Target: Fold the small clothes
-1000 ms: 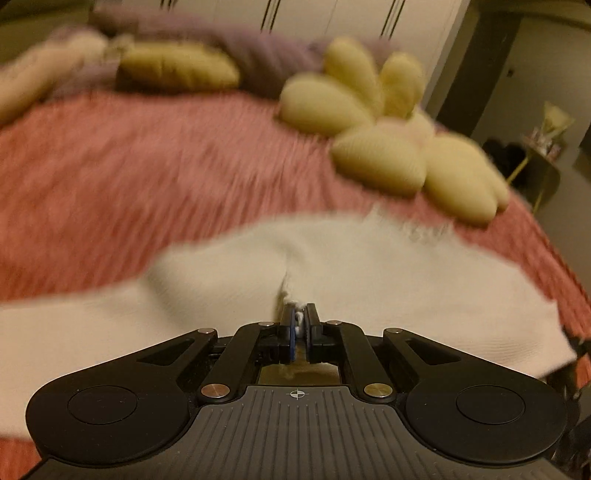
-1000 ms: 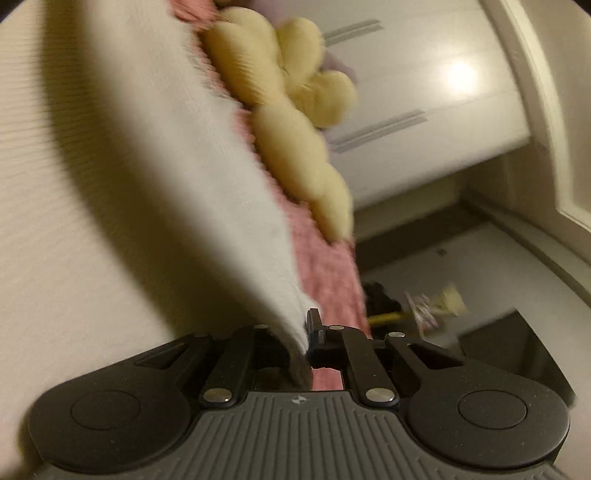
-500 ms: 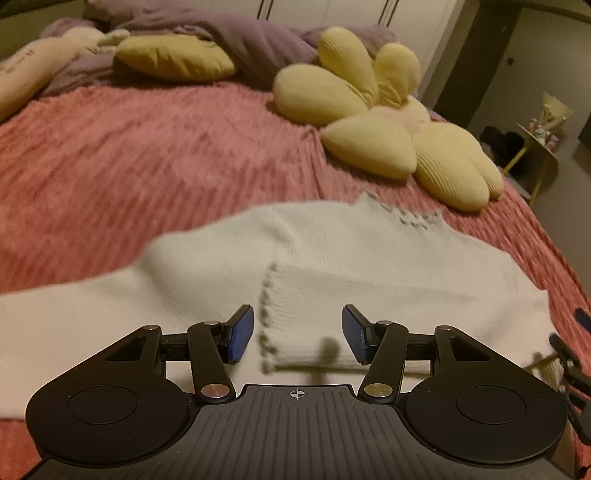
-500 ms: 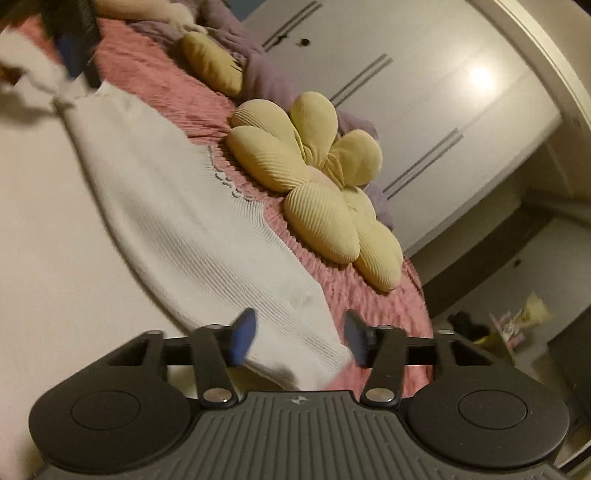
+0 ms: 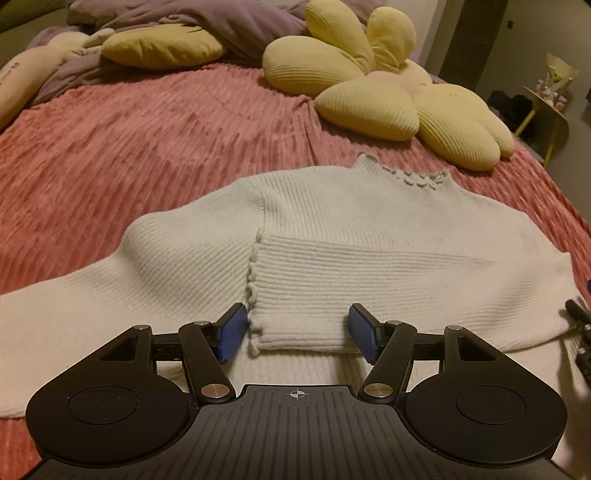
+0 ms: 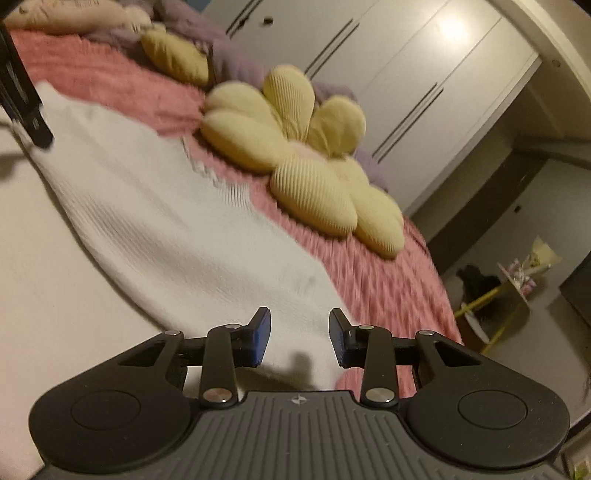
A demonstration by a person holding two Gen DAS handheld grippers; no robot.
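A white ribbed sweater (image 5: pixel 332 229) lies flat on the pink bedspread (image 5: pixel 147 140), collar at the far side. One sleeve (image 5: pixel 332 295) is folded across the body, its cuff between my left fingers. My left gripper (image 5: pixel 297 334) is open and empty just above that cuff. The other sleeve stretches out to the left. In the right wrist view the sweater (image 6: pixel 166 221) fills the left half. My right gripper (image 6: pixel 299 341) is open and empty over the sweater's right edge. The left gripper's finger (image 6: pixel 22 103) shows at the far left.
A yellow flower-shaped cushion (image 5: pixel 388 85) lies beyond the collar; it also shows in the right wrist view (image 6: pixel 295 158). A yellow pillow (image 5: pixel 162 48) and purple bedding (image 5: pixel 221 18) lie at the headboard. White wardrobe doors (image 6: pixel 406 74) and a small side table (image 6: pixel 517 280) stand to the right.
Both grippers were shut on the sleeve a second ago. They opened and let it go; it now lies folded across the sweater's body. Both grippers have drawn back a little.
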